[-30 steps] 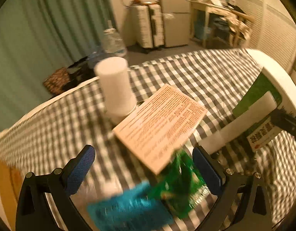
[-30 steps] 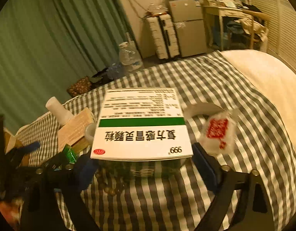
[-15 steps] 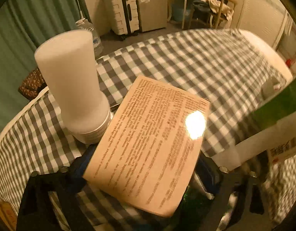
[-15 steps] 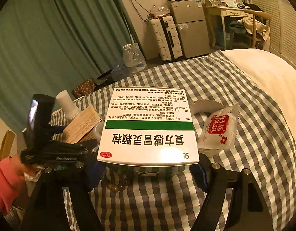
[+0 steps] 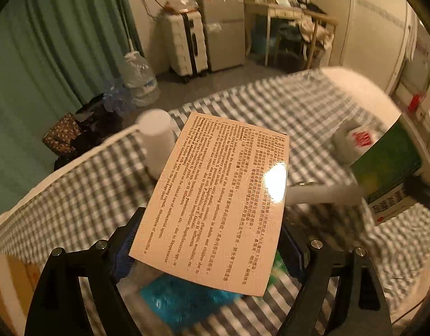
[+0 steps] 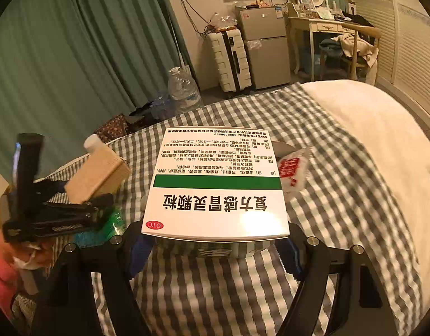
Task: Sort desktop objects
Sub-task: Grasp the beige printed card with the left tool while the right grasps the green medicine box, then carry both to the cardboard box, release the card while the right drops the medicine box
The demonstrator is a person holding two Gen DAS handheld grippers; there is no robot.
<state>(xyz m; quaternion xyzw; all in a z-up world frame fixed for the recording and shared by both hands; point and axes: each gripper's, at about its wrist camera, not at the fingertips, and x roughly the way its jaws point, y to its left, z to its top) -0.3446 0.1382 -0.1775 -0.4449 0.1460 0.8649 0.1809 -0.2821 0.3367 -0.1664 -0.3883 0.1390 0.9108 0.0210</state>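
Note:
My left gripper is shut on a tan medicine box with black print and holds it lifted above the checked tablecloth. The same tan box shows in the right wrist view, raised at the left. My right gripper is shut on a white and green medicine box, held above the cloth. That box also shows at the right edge of the left wrist view. A white bottle stands behind the tan box.
A blue packet and a green packet lie under the left gripper. A white sachet with red print lies at the right. A white tube lies mid-table. A suitcase and a water jug stand beyond.
My left gripper moved forward, closed on the tan box and lifted it off the cloth. My right gripper kept its hold on the white and green box and rose slightly.

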